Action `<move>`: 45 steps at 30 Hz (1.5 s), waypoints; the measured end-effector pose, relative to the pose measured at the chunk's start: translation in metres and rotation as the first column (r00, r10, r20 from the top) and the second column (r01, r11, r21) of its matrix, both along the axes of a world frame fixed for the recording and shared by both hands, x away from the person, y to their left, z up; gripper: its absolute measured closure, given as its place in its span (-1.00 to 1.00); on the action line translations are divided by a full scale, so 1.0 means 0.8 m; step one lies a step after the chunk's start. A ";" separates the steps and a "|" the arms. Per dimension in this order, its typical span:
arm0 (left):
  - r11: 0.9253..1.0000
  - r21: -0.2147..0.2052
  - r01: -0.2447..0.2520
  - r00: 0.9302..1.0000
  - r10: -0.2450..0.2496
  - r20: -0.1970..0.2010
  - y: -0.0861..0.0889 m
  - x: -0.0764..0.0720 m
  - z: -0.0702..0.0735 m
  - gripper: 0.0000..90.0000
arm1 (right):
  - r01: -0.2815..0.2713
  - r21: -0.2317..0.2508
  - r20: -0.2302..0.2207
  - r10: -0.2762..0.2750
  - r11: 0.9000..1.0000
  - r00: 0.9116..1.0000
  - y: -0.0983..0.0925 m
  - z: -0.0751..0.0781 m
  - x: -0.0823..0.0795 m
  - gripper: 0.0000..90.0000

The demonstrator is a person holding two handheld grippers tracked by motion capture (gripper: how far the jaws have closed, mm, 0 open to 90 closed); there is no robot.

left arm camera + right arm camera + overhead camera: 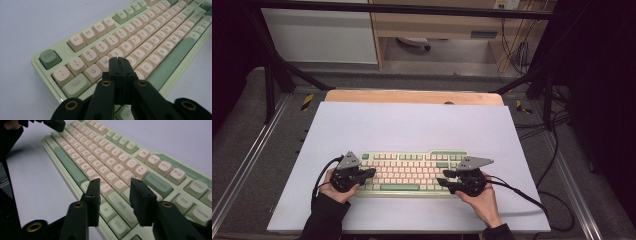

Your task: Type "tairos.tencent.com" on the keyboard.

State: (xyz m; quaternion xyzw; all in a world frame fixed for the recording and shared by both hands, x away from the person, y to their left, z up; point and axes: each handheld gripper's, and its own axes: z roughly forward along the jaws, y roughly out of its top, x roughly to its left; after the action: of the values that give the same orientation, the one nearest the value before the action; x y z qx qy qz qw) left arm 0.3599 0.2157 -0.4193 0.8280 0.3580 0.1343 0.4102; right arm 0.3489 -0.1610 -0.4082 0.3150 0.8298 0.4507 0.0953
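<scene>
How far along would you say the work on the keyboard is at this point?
Done: the keyboard lies flat on the white mat, both grippers at its ends. In hand: the left gripper, shut, points at the keys near W; the right gripper hangs over the keys near Shift with a gap between its jaws. No key looks pressed, so nearly everything is left.

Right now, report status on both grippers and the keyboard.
Left gripper shut, tips over the W key area. Right gripper open, nothing between jaws. Keyboard flat on the mat. Nothing in the way.

Keyboard [412, 172] on white tabletop [412, 125]
</scene>
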 end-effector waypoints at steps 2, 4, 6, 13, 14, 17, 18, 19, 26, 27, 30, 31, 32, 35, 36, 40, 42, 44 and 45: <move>1.000 0.000 0.001 1.000 -0.001 0.000 0.000 0.000 0.000 1.00 | -0.007 0.007 -0.003 0.007 1.000 1.000 0.005 0.002 0.001 0.56; 1.000 0.001 0.001 1.000 -0.001 0.001 0.000 0.000 0.000 1.00 | -0.014 0.012 -0.006 0.014 1.000 1.000 0.011 0.004 0.003 0.67; 1.000 0.001 0.002 1.000 -0.002 0.001 0.000 0.000 0.000 1.00 | -0.018 0.026 -0.013 0.019 0.999 1.000 0.017 0.006 0.005 0.75; 1.000 0.000 0.003 1.000 -0.003 0.004 0.000 0.000 0.001 1.00 | -0.023 0.032 -0.018 0.024 0.999 1.000 0.039 0.010 0.011 0.96; 1.000 0.001 0.003 1.000 -0.003 0.004 -0.001 0.000 0.001 1.00 | -0.019 0.036 -0.023 0.020 0.999 1.000 0.044 0.009 0.013 0.99; 1.000 0.001 0.003 1.000 -0.003 0.003 -0.001 0.000 0.000 1.00 | -0.016 0.025 -0.027 0.016 1.000 0.999 0.054 0.006 0.018 1.00; 1.000 0.001 0.003 1.000 -0.003 0.003 -0.001 0.000 0.000 1.00 | -0.018 0.021 -0.029 0.018 1.000 0.999 0.057 0.005 0.019 1.00; 1.000 0.001 0.003 1.000 -0.003 0.003 -0.001 0.000 0.000 1.00 | -0.018 0.021 -0.030 0.018 1.000 0.999 0.061 0.004 0.021 1.00; 1.000 0.000 0.004 1.000 -0.004 0.004 -0.001 0.000 0.000 1.00 | 0.005 -0.016 -0.022 -0.005 1.000 1.000 0.087 -0.003 0.032 1.00; 1.000 -0.001 0.004 1.000 -0.004 0.003 0.000 0.000 0.001 1.00 | 0.009 -0.025 -0.022 -0.009 1.000 1.000 0.091 -0.005 0.034 1.00; 1.000 -0.003 0.004 1.000 -0.004 0.006 0.000 0.000 0.001 1.00 | 0.013 -0.033 -0.029 -0.014 0.999 0.999 0.099 -0.010 0.039 1.00; 1.000 -0.003 0.004 1.000 -0.004 0.006 0.000 0.000 0.001 1.00 | 0.015 -0.036 -0.030 -0.016 0.999 0.999 0.100 -0.011 0.041 1.00; 1.000 -0.004 0.005 1.000 -0.005 0.006 0.000 0.000 0.001 1.00 | 0.021 -0.036 -0.037 -0.022 0.999 0.999 0.101 -0.012 0.043 1.00; 1.000 -0.002 0.006 1.000 -0.006 0.004 -0.001 0.000 0.001 1.00 | 0.029 -0.041 -0.042 -0.031 0.999 0.999 0.102 -0.015 0.047 1.00; 1.000 -0.001 0.006 1.000 -0.006 0.004 -0.001 0.000 0.000 1.00 | 0.030 -0.041 -0.041 -0.032 0.999 0.999 0.103 -0.016 0.048 1.00; 1.000 -0.002 0.006 1.000 -0.005 0.004 -0.001 0.000 0.000 1.00 | 0.022 -0.053 -0.048 -0.024 0.998 0.999 0.107 -0.019 0.052 1.00; 1.000 -0.003 0.004 1.000 -0.004 0.004 -0.001 0.000 0.001 1.00 | 0.021 -0.052 -0.049 -0.024 0.998 0.999 0.110 -0.021 0.055 1.00; 1.000 -0.003 0.004 1.000 -0.004 0.004 0.000 0.000 0.001 1.00 | 0.020 -0.051 -0.051 -0.022 0.998 0.998 0.111 -0.022 0.056 1.00; 1.000 -0.003 0.004 1.000 -0.004 0.004 0.000 0.000 0.001 1.00 | 0.022 -0.053 -0.052 -0.025 0.998 0.998 0.112 -0.023 0.056 1.00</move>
State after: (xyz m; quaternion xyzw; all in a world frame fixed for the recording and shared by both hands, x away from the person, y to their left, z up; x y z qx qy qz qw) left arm 0.3602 0.2154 -0.4189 0.8279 0.3555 0.1347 0.4125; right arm 0.3941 -0.0713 -0.4265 0.3337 0.8398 0.4193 0.0870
